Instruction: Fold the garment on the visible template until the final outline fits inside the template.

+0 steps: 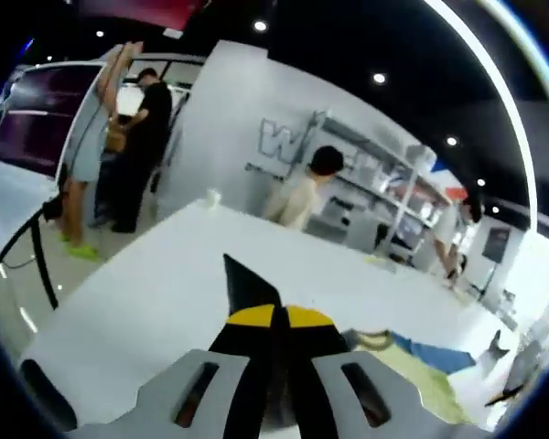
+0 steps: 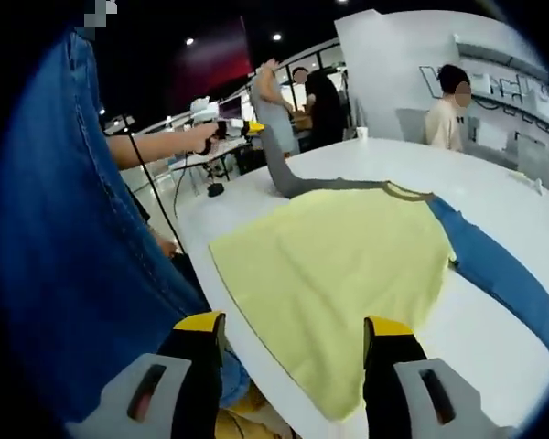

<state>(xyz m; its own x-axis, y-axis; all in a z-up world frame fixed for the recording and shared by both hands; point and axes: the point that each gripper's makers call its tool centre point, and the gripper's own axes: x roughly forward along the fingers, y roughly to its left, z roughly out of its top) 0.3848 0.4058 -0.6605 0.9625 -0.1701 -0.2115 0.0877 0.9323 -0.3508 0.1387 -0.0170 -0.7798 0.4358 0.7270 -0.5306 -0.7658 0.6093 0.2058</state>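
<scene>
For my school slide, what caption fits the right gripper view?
Open claw over a yellow T-shirt with blue sleeve on white table.

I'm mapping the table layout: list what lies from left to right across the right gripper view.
Blue denim clothing of the person → left gripper lifting the grey sleeve → yellow shirt body → blue sleeve on the white table.
</scene>
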